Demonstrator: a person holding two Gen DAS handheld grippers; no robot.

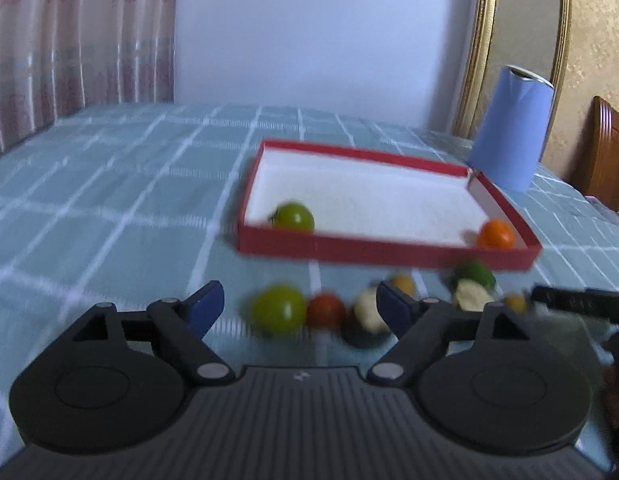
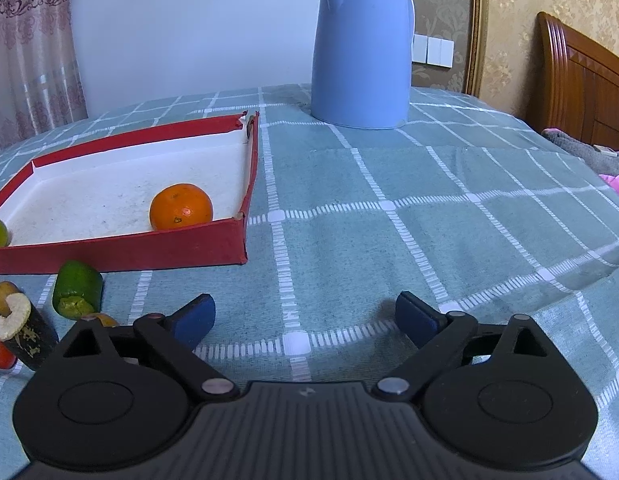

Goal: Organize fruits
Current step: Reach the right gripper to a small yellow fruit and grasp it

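A shallow red box with a white floor lies on the checked cloth and holds a green fruit and an orange. In front of it lie loose fruits: a green one, a red one, a dark piece with a pale cut end, a green piece and small yellow ones. My left gripper is open just above the green and red fruits. My right gripper is open and empty over bare cloth, right of the box and orange.
A blue kettle stands behind the box's right corner, also in the left wrist view. A curtain hangs at the left, a wooden headboard is at the right. The right gripper's finger shows at the left view's right edge.
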